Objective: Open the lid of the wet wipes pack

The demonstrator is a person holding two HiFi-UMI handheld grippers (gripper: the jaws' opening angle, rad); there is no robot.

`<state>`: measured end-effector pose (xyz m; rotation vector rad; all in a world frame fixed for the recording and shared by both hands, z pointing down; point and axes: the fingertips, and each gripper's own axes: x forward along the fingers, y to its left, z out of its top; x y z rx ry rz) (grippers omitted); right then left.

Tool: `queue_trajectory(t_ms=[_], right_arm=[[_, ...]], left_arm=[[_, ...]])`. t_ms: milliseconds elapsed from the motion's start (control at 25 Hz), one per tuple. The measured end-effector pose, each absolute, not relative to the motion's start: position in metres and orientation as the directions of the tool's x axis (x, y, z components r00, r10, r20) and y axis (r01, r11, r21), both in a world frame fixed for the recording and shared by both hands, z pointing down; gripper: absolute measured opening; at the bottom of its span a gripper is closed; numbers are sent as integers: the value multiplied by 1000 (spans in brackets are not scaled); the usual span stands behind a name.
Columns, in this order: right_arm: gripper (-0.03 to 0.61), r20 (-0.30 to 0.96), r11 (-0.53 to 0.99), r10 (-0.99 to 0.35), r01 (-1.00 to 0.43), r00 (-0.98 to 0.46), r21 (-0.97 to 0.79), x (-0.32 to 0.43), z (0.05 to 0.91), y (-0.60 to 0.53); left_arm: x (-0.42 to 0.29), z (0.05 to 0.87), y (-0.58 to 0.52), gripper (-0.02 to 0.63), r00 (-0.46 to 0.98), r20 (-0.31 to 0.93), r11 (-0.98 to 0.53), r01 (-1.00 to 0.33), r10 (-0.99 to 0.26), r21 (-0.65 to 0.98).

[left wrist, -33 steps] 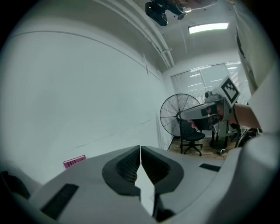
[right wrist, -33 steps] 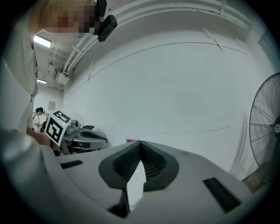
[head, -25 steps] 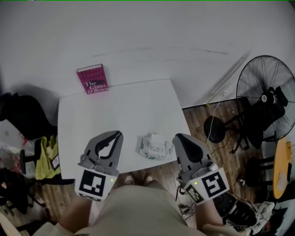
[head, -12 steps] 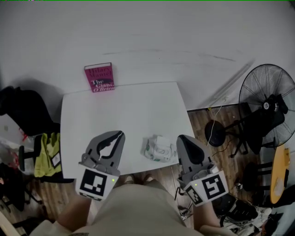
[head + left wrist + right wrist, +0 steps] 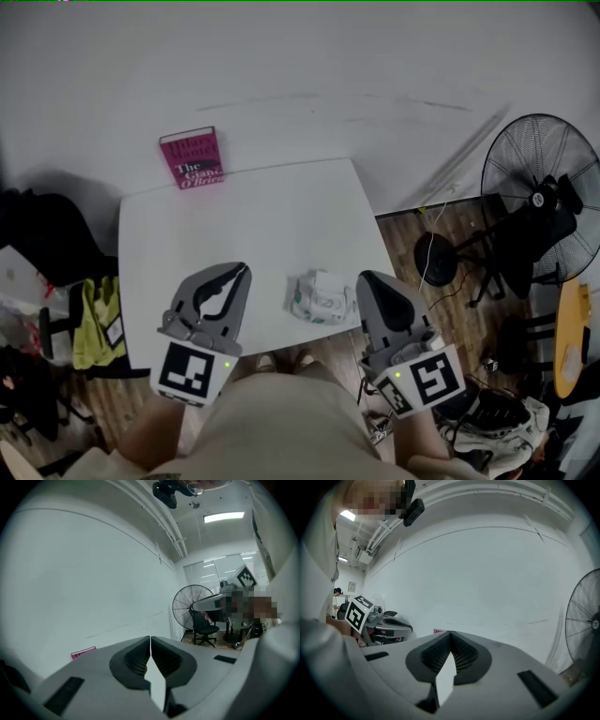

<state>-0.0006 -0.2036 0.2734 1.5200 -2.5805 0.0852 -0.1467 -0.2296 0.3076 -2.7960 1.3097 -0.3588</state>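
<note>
A white and green wet wipes pack (image 5: 321,299) lies near the front edge of the small white table (image 5: 234,234), its white lid facing up. My left gripper (image 5: 242,271) hovers to the left of the pack, shut and empty. On the pack's right, my right gripper (image 5: 368,280) is also shut with nothing in it. Neither touches the pack. In the left gripper view the jaws (image 5: 150,641) meet at the tips, and the same shows in the right gripper view (image 5: 450,637). The pack is hidden in both gripper views.
A pink book (image 5: 191,157) stands against the wall at the table's far left corner. A black standing fan (image 5: 539,183) and a black chair (image 5: 525,244) are to the right. Dark bags and a yellow-green cloth (image 5: 94,323) sit left of the table.
The head camera shifted slightly, so the table and book drift in the picture. Both grippers and the wipes pack keep their places relative to each other.
</note>
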Motion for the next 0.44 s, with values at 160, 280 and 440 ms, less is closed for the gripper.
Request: queue_trajectory(t_ms=[160,280,440], right_arm=[[23,149,482,-868,-876,-474,26,1,273,-202],[23,147,484,-867,-874,-476,26,3,272,-202],[23,145,487,-866,-873,-479,27,6,270,-199]], left_arm=[[-144,307,-228,25,623,194,-649,-750,-758,-128],[-140,306,-228,26,627,194,-653,-746,-755,-129],[-134,304,-225,25,631,193,-657,-742,-752,-133]])
